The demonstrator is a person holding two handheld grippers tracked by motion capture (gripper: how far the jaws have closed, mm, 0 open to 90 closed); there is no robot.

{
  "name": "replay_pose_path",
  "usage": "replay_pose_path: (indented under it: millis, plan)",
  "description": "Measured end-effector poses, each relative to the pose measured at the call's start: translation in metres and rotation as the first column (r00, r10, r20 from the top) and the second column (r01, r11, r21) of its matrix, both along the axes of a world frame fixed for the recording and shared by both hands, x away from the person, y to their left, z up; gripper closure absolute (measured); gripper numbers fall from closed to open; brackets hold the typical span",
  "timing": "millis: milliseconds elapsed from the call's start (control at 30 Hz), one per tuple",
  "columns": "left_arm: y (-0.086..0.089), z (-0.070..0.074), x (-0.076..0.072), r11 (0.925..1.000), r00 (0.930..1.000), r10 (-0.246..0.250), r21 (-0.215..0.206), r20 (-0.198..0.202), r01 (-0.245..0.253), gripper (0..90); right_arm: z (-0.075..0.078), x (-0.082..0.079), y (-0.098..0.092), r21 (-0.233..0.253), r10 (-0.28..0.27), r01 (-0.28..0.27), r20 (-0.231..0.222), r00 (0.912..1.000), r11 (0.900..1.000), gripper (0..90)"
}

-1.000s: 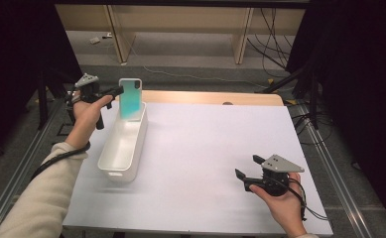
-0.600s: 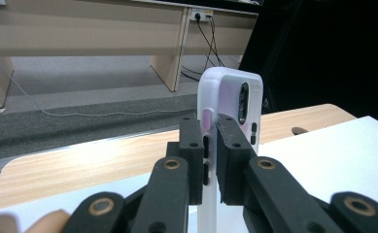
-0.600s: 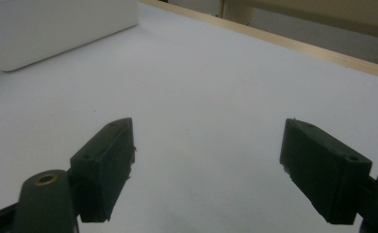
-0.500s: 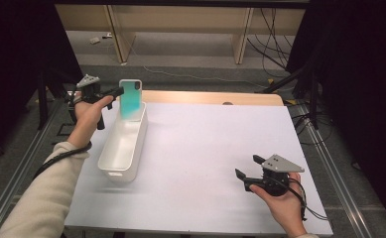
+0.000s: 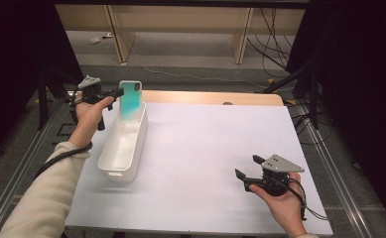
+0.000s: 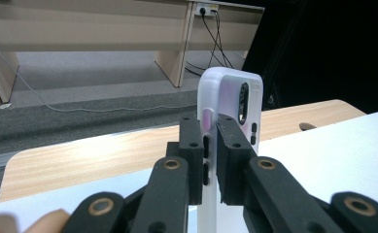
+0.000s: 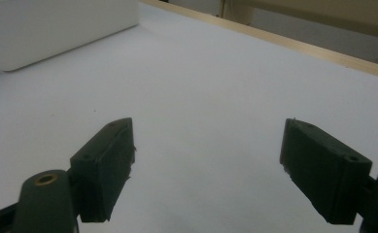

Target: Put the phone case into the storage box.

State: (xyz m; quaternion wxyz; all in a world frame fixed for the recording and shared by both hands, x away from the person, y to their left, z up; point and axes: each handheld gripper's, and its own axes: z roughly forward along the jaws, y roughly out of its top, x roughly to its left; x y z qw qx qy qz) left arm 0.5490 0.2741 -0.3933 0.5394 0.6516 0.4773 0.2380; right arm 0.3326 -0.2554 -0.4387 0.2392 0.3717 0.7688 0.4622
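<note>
The left tongs [image 5: 115, 93] clench a teal rectangular phone case [image 5: 130, 99] upright above the long white plastic bin [image 5: 123, 144]; the right tongs [image 5: 247, 168] rest released, apart, on the white bench [image 5: 215, 139].

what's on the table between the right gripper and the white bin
Nothing: in the high view, bare white table separates the right gripper from the white bin.

overhead forward-down; claw cameras close, table [image 5: 205, 144] shared
</note>
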Motion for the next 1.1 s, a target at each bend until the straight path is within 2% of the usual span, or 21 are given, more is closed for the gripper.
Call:
replay_pose_path:
  millis: [133, 333, 400, 700, 733, 767, 800, 1100]
  plan:
    - [-0.0011, -0.0012, 0.0009, 1.0, 1.0, 0.003, 0.004, -0.005, -0.003, 82.3, 0.0, -0.0006, 0.0004, 0.005, 0.001, -0.001, -0.018, 0.9998, 1.0, 21.4]
    - [-0.0022, -0.0018, 0.0024, 0.9999, 1.0, 0.005, 0.011, -0.006, -0.005, 82.2, 0.0, 0.0, 0.0, 0.001, 0.001, -0.001, -0.001, 1.0, 1.0, 21.4]
    - [-0.0019, -0.0021, 0.0028, 0.9999, 0.9999, 0.007, 0.015, -0.008, -0.007, 82.2, -0.0001, -0.0007, 0.0005, 0.006, 0.001, -0.001, -0.021, 0.9998, 1.0, 21.4]
    - [-0.0016, -0.0038, 0.0032, 0.9995, 1.0, 0.006, 0.03, -0.008, -0.005, 82.2, -0.0001, -0.0006, 0.0006, 0.009, 0.003, -0.002, -0.021, 0.9998, 1.0, 21.4]
    - [-0.0018, -0.0043, 0.0031, 0.9995, 0.9999, 0.006, 0.03, -0.008, -0.006, 82.2, 0.0011, -0.001, -0.0002, -0.004, 0.007, -0.007, -0.033, 0.9994, 1.0, 21.4]
    - [-0.0021, -0.0048, 0.0031, 0.9995, 0.9999, 0.007, 0.03, -0.009, -0.006, 82.2, -0.0001, -0.0004, 0.0006, 0.005, 0.004, -0.003, -0.018, 0.9998, 1.0, 21.4]
    - [-0.0025, -0.0053, 0.0032, 0.9995, 0.9999, 0.007, 0.031, -0.01, -0.007, 82.1, 0.0011, -0.0011, -0.0002, -0.004, 0.006, -0.006, -0.034, 0.9994, 1.0, 21.4]
    - [-0.0038, -0.0078, 0.0042, 0.9992, 0.9998, 0.008, 0.04, -0.019, -0.007, 82.2, -0.0006, -0.0002, 0.0003, 0.004, 0.004, -0.004, -0.017, 0.9999, 1.0, 21.4]
